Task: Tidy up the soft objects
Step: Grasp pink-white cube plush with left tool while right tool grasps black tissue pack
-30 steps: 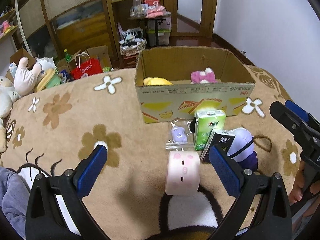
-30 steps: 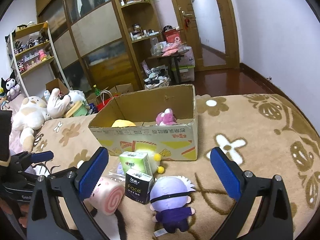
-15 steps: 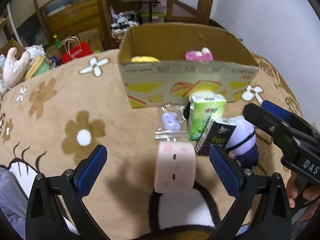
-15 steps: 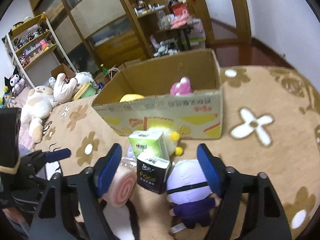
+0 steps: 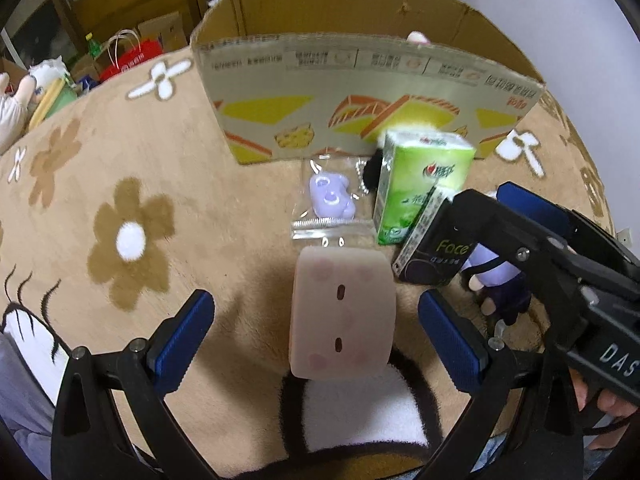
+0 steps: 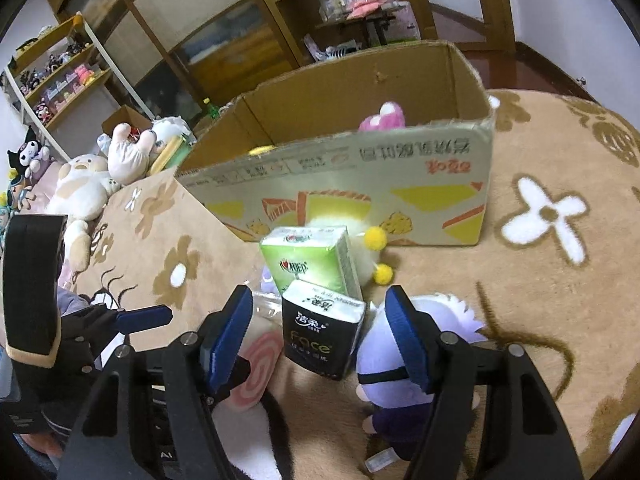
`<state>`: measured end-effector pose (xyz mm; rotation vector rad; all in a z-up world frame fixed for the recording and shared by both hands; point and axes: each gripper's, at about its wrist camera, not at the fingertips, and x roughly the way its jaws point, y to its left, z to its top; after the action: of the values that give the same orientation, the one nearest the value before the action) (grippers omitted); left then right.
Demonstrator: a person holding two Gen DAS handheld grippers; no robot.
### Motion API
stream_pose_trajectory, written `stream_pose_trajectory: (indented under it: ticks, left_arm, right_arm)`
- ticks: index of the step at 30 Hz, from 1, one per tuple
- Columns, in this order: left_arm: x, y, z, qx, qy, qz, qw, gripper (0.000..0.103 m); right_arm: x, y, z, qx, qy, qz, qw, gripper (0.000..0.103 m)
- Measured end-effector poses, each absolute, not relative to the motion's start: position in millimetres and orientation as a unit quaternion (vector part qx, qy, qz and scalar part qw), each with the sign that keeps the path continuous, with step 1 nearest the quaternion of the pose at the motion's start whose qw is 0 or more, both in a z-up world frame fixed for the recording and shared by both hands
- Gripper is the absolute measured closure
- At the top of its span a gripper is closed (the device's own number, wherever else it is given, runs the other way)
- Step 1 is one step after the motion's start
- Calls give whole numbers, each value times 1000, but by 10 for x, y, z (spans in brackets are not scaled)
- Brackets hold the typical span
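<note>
Your left gripper (image 5: 316,328) points steeply down at the rug (image 5: 120,168), its blue pads spread wide on either side of the pink roll (image 5: 342,312) at centre frame; neither pad touches it. The roll lies on its side, two dark slits facing up, its lower edge over the white patch of the rug's pattern.

Your right gripper (image 6: 318,336) tilts down at a gentler slant, and its jaws are closing around the black pack (image 6: 322,338) marked "Face". The pack stands between the pads, with a gap showing on each side, so nothing is pinched yet. In the left view this gripper (image 5: 480,208) reaches in from the right edge, fingers (image 5: 608,400) of your hand showing beneath its body at lower right.

Just behind the black pack and touching it stands the green pack (image 6: 310,264). To its right lies the doll (image 6: 404,364), white-haired and dressed in purple, partly hidden by the right pad. A bagged lilac toy (image 5: 330,200) lies above the roll in the left view. The box (image 6: 340,172) stands open at upper centre with a pink plush (image 6: 382,118) and a sliver of something yellow showing over its rim. Plush toys (image 6: 88,184) are heaped at the left edge.
</note>
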<state>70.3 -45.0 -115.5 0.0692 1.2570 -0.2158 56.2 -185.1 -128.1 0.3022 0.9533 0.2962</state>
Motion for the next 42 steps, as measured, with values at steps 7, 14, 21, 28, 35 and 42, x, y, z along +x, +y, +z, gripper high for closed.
stream_pose_trajectory:
  ticks: [7,14,21,28,35,42]
  left_arm:
    - [730,-463,-1271,31,607,-107,787,19]
    - [723,-491,-1321,26,614,-129,778,55]
    - [704,-499,-1343,28,608,-124,784,56]
    - [666,-514,-1325,37,598,-122,791,56]
    - [600,-552,-1274,47,590,-114,798,56]
    - [553,-538,-1185,68,568,-95,815,56]
  right_arm:
    - [639,-1731,-1402,142,470,146,859,54]
    - [640,-1689,-1423,129,472,141,861,55]
    - [590,-1667,-1392,106,463,132,870,55]
    - [508,-1675,-1285,89,443,127,883,55]
    - [428,-1734,-1199,86,425,122,893,55]
    - [340,-1760,-1097,77,406,120,903,56]
